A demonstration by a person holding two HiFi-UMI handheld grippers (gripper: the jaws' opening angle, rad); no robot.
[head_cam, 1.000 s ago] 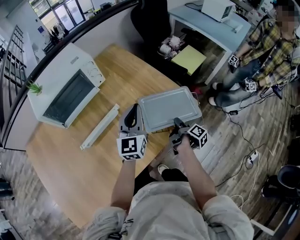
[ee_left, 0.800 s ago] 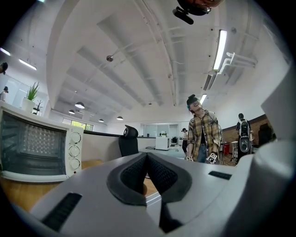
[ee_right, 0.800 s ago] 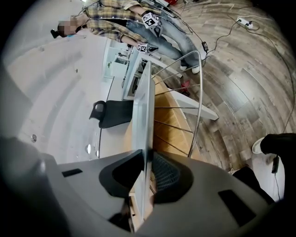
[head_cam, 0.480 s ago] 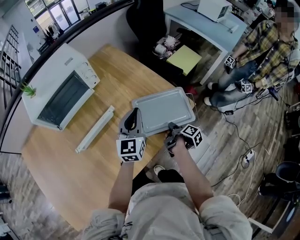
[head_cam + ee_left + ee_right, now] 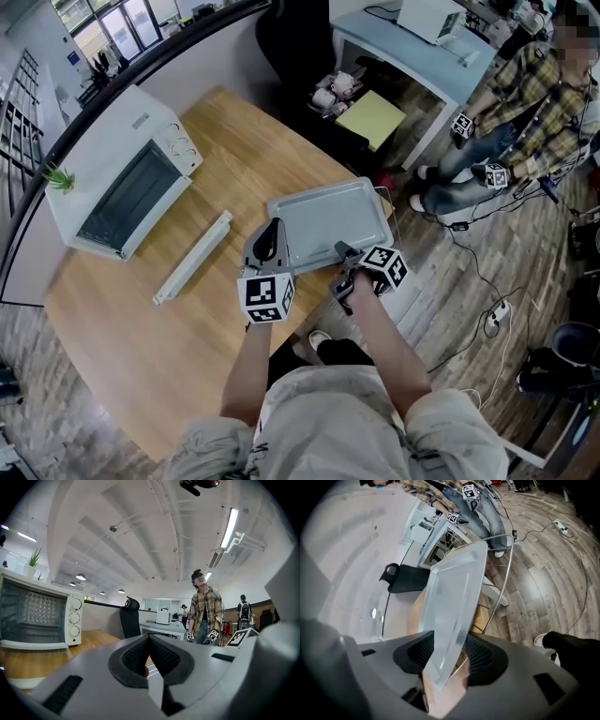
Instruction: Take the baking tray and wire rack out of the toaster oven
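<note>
The baking tray (image 5: 333, 223) lies at the near right edge of the table (image 5: 141, 347), well apart from the toaster oven (image 5: 122, 169) at the far left edge. The wire rack (image 5: 392, 208) seems to lie under it, its wires poking out past the tray's right side and, as we judge it, over the table's edge above the floor.

Our right gripper (image 5: 342, 253) has just been opening its jaws. In the right gripper view the tray's near rim (image 5: 454, 602) stands between the pads (image 5: 480, 656), which no longer seem to clamp it. Our left gripper (image 5: 271, 228) sits just beside the tray's near left corner, with its jaws together on nothing.

Both pieces look to be out of the oven, so the risk now lies in how we let go. If we pull the right gripper back at a slant, a pad could catch the rim and drag the tray toward the edge. A tray on wires slides easily, and the overhanging rack could tip and take it to the floor.
</note>
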